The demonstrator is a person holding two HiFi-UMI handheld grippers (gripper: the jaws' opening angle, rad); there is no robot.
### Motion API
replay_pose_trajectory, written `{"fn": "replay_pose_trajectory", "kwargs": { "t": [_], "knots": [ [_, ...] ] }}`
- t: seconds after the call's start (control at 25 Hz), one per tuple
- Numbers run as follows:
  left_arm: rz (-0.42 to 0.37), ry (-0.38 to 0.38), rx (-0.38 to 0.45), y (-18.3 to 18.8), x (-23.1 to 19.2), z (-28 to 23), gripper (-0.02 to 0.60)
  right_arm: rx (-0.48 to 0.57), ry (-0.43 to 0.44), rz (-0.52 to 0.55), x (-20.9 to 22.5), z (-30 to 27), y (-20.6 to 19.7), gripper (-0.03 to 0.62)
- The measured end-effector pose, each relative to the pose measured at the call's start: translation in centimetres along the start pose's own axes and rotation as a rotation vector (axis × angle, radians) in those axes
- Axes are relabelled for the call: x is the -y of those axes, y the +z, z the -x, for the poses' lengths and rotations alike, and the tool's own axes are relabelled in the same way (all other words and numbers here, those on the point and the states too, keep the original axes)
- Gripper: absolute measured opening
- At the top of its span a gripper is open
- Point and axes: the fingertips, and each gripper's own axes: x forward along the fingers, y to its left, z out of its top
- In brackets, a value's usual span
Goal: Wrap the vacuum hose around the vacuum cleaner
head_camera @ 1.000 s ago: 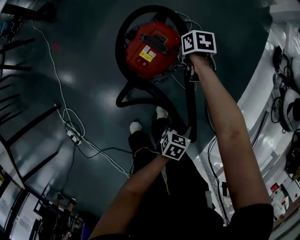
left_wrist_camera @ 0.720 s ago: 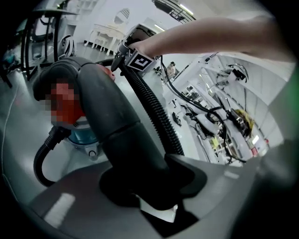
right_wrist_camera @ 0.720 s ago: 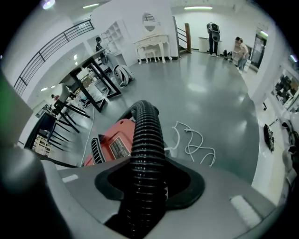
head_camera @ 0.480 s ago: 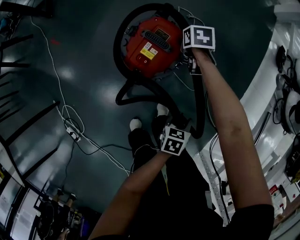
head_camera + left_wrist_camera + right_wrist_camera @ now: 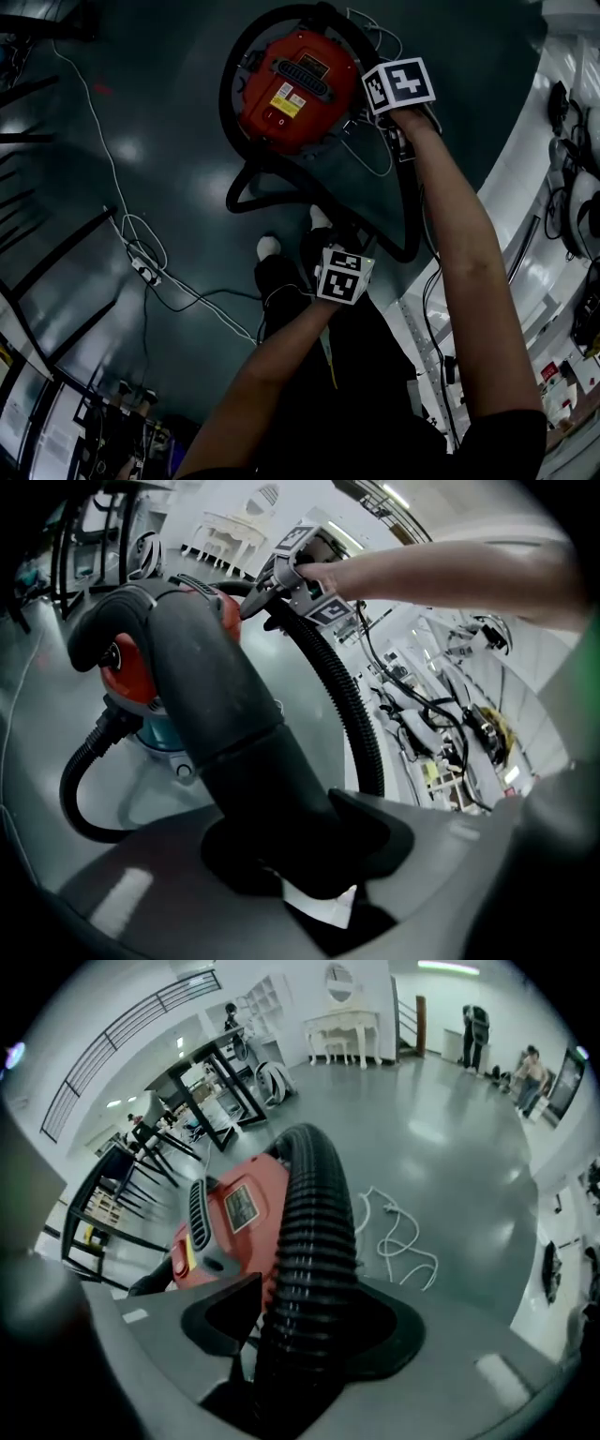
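- Head view: the red vacuum cleaner (image 5: 286, 89) stands on the floor (image 5: 169, 141). The black vacuum hose (image 5: 408, 225) already rings its body, and a slack loop hangs down towards me. My right gripper (image 5: 394, 131) is at the cleaner's right side and my left gripper (image 5: 345, 246) is nearer my feet. I judge the wrap partly done.
- Left gripper view: the jaws are clamped narrow on the hose's smooth rigid end (image 5: 225, 714), and the ribbed length arcs from there up to the right gripper.
- Right gripper view: the jaws are opening with the ribbed hose between them, and the left pad looks just off it. A white power cord (image 5: 403, 1241) lies loose beyond.
- Next, I reckon I should re-grip farther down the slack and carry it round the body without snagging the cord.
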Motion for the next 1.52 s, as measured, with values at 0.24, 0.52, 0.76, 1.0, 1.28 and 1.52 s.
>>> {"fn": "replay_pose_trajectory", "kwargs": {
  "t": [0.24,0.52,0.76,1.0,1.28,1.52],
  "knots": [
    [-0.015,0.005,-0.029,-1.0,-0.4,-0.1,0.149,-0.034,0.073,0.005,-0.2,1.0,-6.1,0.275],
    [-0.031,0.019,-0.076,-2.8,-0.8,-0.1,0.149,0.030,0.000,-0.104,1.4,3.3,-14.7,0.202],
    [-0.036,0.022,-0.117,-4.1,-0.8,-1.1,0.146,0.058,-0.171,-0.031,2.5,3.0,-14.9,0.229],
    [-0.018,-0.023,-0.176,-7.1,1.1,-0.8,0.143,0.025,-0.287,0.120,3.6,1.6,-12.0,0.273],
    [0.018,-0.081,-0.209,-9.2,3.9,-0.3,0.133,0.076,-0.381,0.150,5.1,2.4,-7.8,0.324],
    [0.040,-0.093,-0.187,-9.2,4.2,-0.5,0.130,0.171,-0.433,0.177,4.5,3.9,-6.0,0.385]
  ]
}}
